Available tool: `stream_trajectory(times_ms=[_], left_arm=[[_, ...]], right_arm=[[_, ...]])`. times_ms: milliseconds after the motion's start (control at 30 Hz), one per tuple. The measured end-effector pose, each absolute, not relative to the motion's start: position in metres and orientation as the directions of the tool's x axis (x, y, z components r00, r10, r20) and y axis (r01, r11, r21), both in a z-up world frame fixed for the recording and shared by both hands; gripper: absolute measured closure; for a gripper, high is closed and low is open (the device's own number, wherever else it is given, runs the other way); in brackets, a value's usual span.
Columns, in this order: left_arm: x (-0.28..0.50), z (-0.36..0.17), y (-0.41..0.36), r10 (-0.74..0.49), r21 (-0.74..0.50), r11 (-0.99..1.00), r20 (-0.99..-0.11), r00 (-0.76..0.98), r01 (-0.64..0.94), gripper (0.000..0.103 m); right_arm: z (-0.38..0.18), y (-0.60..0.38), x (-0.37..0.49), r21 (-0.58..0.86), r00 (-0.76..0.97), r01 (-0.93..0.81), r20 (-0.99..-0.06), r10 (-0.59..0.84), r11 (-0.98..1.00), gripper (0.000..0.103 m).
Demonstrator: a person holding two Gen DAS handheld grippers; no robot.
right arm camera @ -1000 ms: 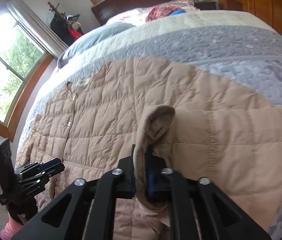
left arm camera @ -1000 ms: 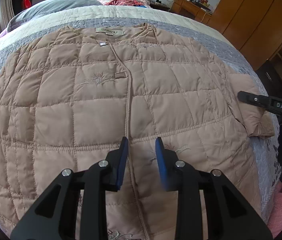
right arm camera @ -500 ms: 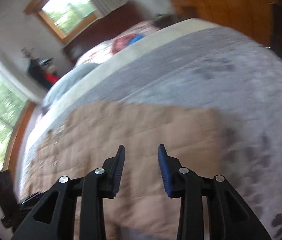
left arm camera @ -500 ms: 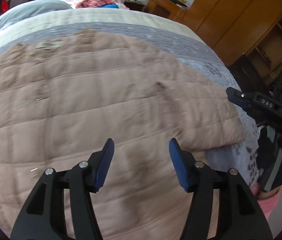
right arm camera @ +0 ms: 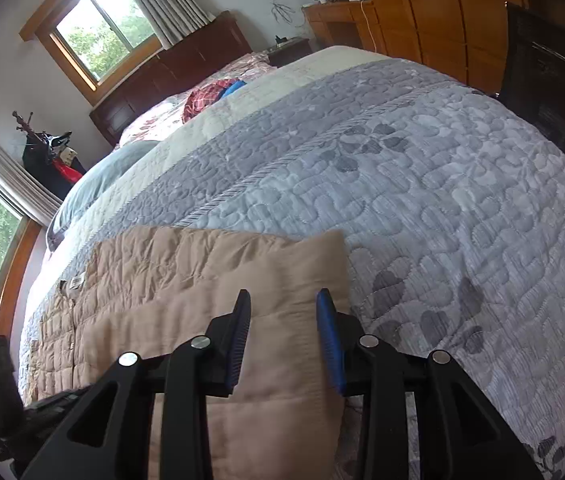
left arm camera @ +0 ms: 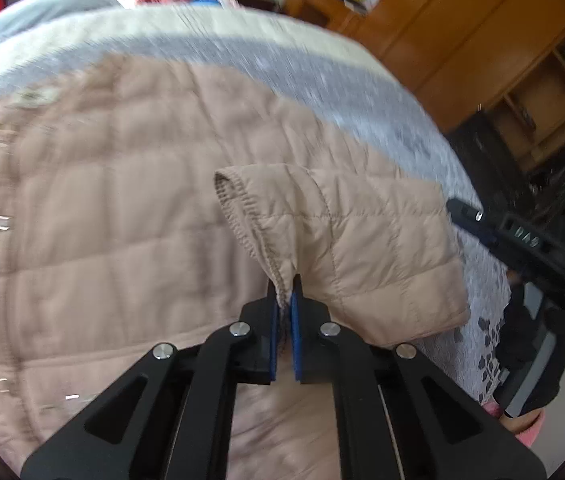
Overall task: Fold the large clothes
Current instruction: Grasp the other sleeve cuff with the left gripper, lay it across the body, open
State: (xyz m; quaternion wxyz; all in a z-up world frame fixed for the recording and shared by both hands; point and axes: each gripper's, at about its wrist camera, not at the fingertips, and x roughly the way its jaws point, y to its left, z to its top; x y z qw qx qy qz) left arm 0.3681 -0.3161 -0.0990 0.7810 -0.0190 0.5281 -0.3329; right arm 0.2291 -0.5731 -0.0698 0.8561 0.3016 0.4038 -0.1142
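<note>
Quilted beige jacket (left arm camera: 122,208) lay spread on the bed (right arm camera: 422,184), reaching its near edge. Your left tongs (left arm camera: 285,300) were clamped on the sleeve cuff (left arm camera: 250,216), folded over the body. Your right tongs (right arm camera: 283,316) stood parted above the sleeve, gripping nothing.

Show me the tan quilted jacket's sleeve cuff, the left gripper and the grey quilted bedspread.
tan quilted jacket's sleeve cuff (left arm camera: 242,216): left wrist view, stitched cuff edge.
left gripper (left arm camera: 285,308): left wrist view, between the fingers shut on the cuff.
grey quilted bedspread (right arm camera: 422,200): right wrist view, bare patterned top.
</note>
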Motion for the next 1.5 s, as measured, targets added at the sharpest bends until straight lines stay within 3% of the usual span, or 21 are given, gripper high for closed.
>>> stream_trajectory(times_ms=[200,467,700,867,967,1133,1267,1367,1500], left_arm=[[0.375,-0.065,-0.227,-0.524,-0.368,0.833,-0.762,0.380,0.413,0.100],[0.382,-0.043,-0.130,-0.423,-0.309,0.904,-0.745,0.516,0.296,0.100],[0.401,-0.063,-0.068,-0.355,-0.296,0.935,-0.797,0.489,0.197,0.099],[0.411,-0.110,-0.065,-0.332,-0.286,0.943,-0.849,0.411,0.173,0.098],[0.407,-0.116,-0.075,-0.288,-0.216,0.954,-0.848,0.445,0.207,0.094],[0.402,-0.104,-0.083,-0.234,-0.157,0.967,-0.856,0.460,0.199,0.091],[0.390,-0.061,-0.077,-0.155,-0.099,0.987,-0.799,0.581,0.127,0.079],[0.383,-0.041,-0.095,-0.208,-0.123,0.976,-0.782,0.588,0.181,0.078],[0.385,-0.056,-0.130,-0.240,-0.118,0.959,-0.820,0.519,0.256,0.078]], right_arm=[[-0.068,-0.567,0.233,0.527,0.692,0.355,-0.704,0.162,0.772,0.068],[-0.087,-0.511,0.269,0.565,0.608,0.207,-0.714,0.347,0.799,0.068],[-0.095,-0.455,0.290,0.473,0.542,0.147,-0.773,0.329,0.868,0.068],[-0.105,-0.447,0.295,0.414,0.513,0.177,-0.813,0.275,0.893,0.068],[-0.109,-0.447,0.297,0.414,0.511,0.174,-0.814,0.278,0.894,0.068],[-0.102,-0.460,0.290,0.463,0.535,0.191,-0.789,0.304,0.865,0.066],[-0.061,-0.459,0.269,0.469,0.612,0.148,-0.735,0.292,0.870,0.065],[-0.048,-0.441,0.269,0.465,0.609,0.098,-0.727,0.316,0.880,0.065],[-0.063,-0.415,0.281,0.428,0.539,0.069,-0.776,0.327,0.901,0.065]])
